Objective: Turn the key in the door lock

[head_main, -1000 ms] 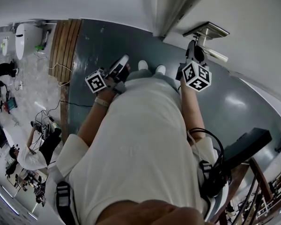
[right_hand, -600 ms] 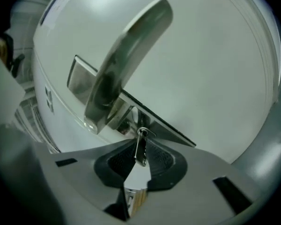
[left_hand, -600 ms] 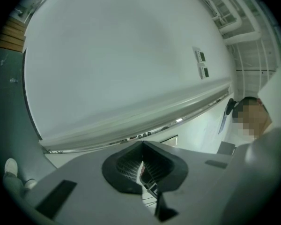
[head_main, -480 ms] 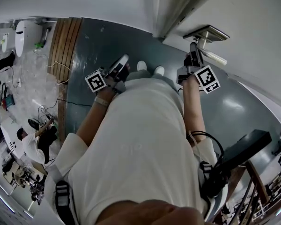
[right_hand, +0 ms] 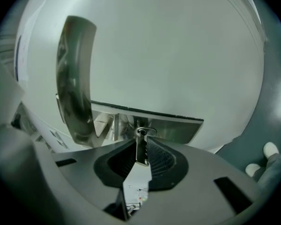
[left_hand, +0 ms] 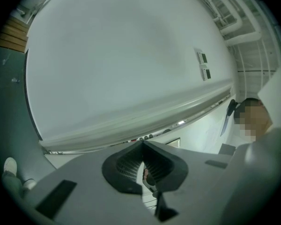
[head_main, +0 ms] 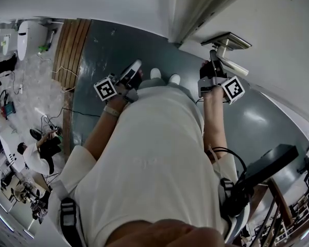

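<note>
Clamping the key (right_hand: 141, 148) seated in the lock (right_hand: 177, 128) under the handle (right_hand: 74, 78), far right, the right gripper (right_hand: 141, 142) appears at the turning step, next needing a steady roll about the key's axis, while the left gripper (left_hand: 143, 149) hangs closed on nothing.

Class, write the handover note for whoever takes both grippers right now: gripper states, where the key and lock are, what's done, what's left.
Right gripper: shut on the key, which sits in the lock plate below the door handle.
Left gripper: shut, empty, held off to the side, away from the lock.
Done: key in the lock and gripped.
Left: turn the key. How far it is turned can't be told.
</note>
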Available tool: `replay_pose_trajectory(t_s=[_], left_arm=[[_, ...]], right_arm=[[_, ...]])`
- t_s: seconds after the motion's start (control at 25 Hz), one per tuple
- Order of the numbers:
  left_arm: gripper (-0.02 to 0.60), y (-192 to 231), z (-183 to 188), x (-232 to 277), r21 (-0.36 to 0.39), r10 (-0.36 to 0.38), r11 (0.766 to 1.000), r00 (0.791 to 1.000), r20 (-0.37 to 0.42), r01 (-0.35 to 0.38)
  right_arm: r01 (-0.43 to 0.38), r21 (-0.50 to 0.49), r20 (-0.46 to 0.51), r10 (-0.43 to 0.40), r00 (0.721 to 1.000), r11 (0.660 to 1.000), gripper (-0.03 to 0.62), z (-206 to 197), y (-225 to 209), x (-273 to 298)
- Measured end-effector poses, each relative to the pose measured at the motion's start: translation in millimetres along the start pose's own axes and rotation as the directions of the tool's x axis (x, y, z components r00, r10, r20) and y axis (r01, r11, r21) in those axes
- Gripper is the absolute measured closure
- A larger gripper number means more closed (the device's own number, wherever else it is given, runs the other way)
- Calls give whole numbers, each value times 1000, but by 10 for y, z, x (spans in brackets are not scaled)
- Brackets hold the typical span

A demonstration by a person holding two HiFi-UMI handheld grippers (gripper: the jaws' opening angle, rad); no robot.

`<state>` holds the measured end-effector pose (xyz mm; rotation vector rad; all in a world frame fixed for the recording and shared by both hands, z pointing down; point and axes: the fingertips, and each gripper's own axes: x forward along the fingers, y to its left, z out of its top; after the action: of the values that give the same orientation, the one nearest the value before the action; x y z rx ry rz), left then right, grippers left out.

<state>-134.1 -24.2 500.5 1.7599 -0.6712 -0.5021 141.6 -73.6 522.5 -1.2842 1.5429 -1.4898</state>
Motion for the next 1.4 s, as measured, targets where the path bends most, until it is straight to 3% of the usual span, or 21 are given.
replay_pose_trajectory(t_s=[0.2,0.44,0.52,0.6,0.72,0.88,1.16,1.28,1.36,1.4], left_arm=[[574,-1,14,9,-5,-1,1000,1000,3,2],[574,19,8,-7,-20,2,1000,1000,7,-2],[574,31,10,-17,-25,4,1000,1000,11,-4],[574,39,19,-27,-30,6,1000,1000,15,-5],[574,42,23,-32,-31,7,999,1000,13,-6],[574,50,26,-19,-34,6,999,1000,9,-6],[574,60,17,-10,-42,9,999,1000,11,-9],[574,69,29,13,-44,5,999,1000,11,-5],[574,71,22,36,-48,1,999,1000,6,0],[574,76,17,47,-49,-1,999,1000,2,1]], right_arm=[[-82,150,4,83,997,985,533,-3,-15,5],[-183,313,29,183,983,932,533,-19,-39,-1],[-223,384,54,219,974,896,534,-24,-52,-3],[-279,478,104,262,959,833,553,-29,-78,-3],[-332,512,144,301,943,792,553,-38,-94,-2],[-340,521,147,310,939,783,553,-39,-98,20],[-335,496,130,313,941,801,553,-16,-96,16],[-258,342,58,253,966,904,546,-24,-82,17],[-181,151,-4,183,983,972,492,-8,-67,-46],[-143,42,-25,144,989,989,480,13,-58,-98]])
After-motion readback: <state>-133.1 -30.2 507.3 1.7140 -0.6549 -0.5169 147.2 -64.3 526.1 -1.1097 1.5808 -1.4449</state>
